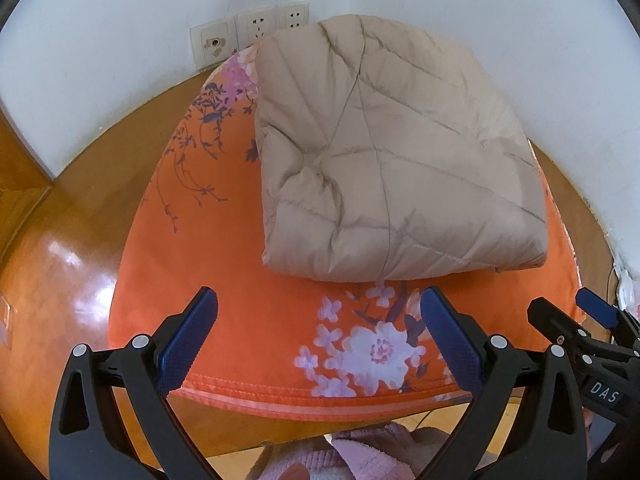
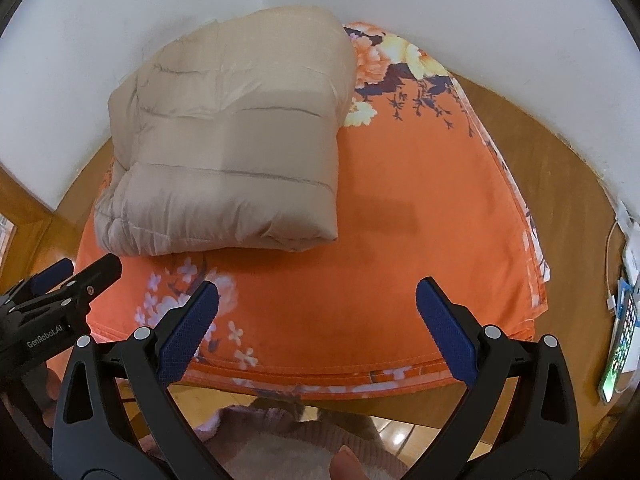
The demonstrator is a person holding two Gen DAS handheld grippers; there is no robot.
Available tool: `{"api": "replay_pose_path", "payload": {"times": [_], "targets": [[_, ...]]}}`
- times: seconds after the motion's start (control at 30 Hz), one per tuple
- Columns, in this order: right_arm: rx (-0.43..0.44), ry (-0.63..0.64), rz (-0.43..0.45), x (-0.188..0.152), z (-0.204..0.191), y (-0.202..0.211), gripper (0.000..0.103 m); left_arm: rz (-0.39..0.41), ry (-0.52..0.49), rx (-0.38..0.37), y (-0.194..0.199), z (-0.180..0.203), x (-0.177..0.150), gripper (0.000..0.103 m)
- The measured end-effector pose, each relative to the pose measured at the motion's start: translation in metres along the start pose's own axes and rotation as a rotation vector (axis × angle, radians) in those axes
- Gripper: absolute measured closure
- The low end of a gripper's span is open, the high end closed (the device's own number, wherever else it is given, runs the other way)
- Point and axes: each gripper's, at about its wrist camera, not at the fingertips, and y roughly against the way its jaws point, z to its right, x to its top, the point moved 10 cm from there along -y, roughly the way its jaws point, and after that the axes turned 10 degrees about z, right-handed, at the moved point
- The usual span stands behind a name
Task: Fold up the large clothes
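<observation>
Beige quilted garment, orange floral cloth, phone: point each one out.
Beige quilted garment point(image 1: 384, 152): left wrist view, middle of its folded top.
Orange floral cloth point(image 2: 420, 248): right wrist view, bare orange part right of the garment.
Phone point(image 2: 622, 348): right wrist view, its lit screen.

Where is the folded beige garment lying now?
The folded beige garment lies on the orange floral cloth, at its far left part in the right wrist view, near the white wall.

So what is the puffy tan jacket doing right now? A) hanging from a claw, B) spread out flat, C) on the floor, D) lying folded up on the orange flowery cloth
D: the tan jacket sits as a folded bundle on the orange flowery cloth, and both the left claw and the right claw are open and empty.
</observation>
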Motion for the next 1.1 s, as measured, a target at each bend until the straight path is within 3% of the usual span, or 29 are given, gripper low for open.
{"api": "replay_pose_path", "payload": {"times": [1.1], "targets": [[-0.011,-0.013,-0.030,-0.003,0.003,-0.008,0.005,-0.029,-0.003,-0.002,-0.005,0.014,-0.005,0.006]]}}
